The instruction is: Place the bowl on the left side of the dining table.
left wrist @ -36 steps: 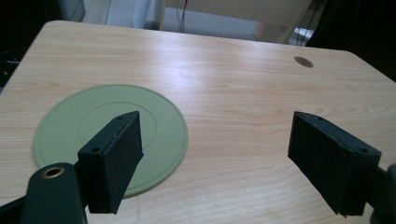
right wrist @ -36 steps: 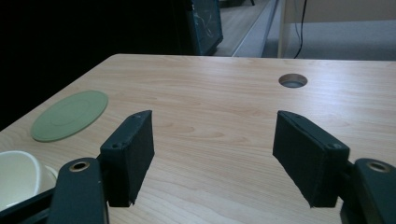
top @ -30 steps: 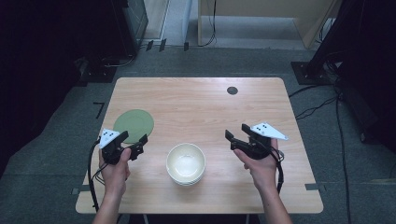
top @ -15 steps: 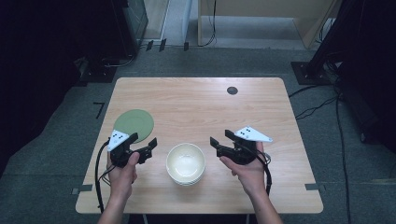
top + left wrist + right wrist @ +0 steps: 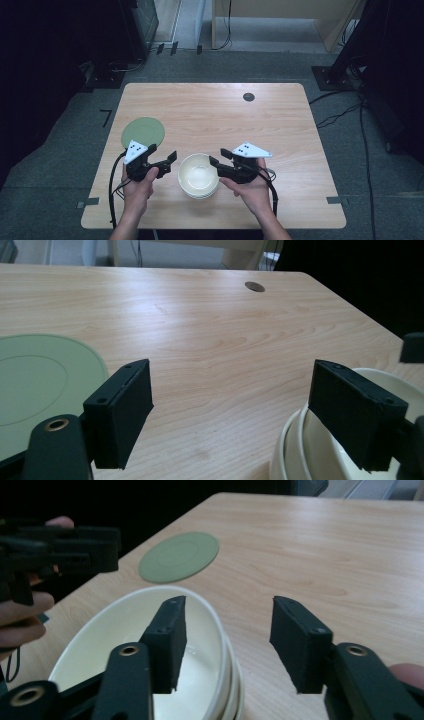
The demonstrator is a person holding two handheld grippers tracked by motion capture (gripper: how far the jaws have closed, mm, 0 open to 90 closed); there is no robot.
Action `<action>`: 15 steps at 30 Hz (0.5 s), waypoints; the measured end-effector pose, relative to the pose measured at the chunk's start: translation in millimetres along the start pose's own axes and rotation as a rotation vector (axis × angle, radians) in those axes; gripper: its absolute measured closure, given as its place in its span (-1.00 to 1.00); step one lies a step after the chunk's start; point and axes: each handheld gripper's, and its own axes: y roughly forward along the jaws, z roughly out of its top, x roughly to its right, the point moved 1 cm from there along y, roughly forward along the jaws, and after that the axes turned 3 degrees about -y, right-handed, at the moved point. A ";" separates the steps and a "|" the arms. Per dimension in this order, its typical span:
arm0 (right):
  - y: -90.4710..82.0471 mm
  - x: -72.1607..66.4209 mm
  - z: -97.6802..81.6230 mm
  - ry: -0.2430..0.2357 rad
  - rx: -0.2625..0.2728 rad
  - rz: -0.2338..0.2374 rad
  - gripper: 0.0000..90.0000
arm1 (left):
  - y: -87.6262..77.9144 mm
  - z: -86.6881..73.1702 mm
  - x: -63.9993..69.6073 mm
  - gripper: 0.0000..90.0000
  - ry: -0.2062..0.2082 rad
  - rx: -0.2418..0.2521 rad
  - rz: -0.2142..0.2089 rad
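1. Your stack of cream round ceramic bowls (image 5: 199, 175) sits lower centre of the high view, on the wooden table (image 5: 280, 125);
2. your right gripper (image 5: 216, 162) straddles its rim, jaws half open, just been closing, not pressing;
3. your left gripper (image 5: 171, 159) gapes wide, empty, beside the stack.

Left gripper (image 5: 172, 157) fingers spread wide; right gripper (image 5: 216, 157) fingers just closing, nothing pinched.

I see an evenly lit table (image 5: 210, 115), dark surroundings, soft short shadows, no harsh glare, slightly soft high view, my near jaws blurred in both gripper views
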 end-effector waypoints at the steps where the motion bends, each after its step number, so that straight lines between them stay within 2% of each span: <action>1: 2.2 -1.9 -1.4 -0.005 -0.007 -0.001 0.21 | 0.6 -0.3 1.5 -0.61 0.001 -0.001 0.000; 7: 12.9 -8.3 -10.2 -0.021 -0.062 -0.024 0.62 | 3.7 -2.2 8.9 -0.61 0.022 -0.020 -0.011; 10: 15.2 -9.2 -13.2 -0.027 -0.065 -0.043 0.78 | 4.5 -2.9 11.2 -0.61 0.033 -0.027 -0.016; 15: 15.6 -9.4 -15.0 -0.038 -0.056 -0.063 0.88 | 4.1 -2.7 13.0 -0.61 0.034 -0.021 -0.016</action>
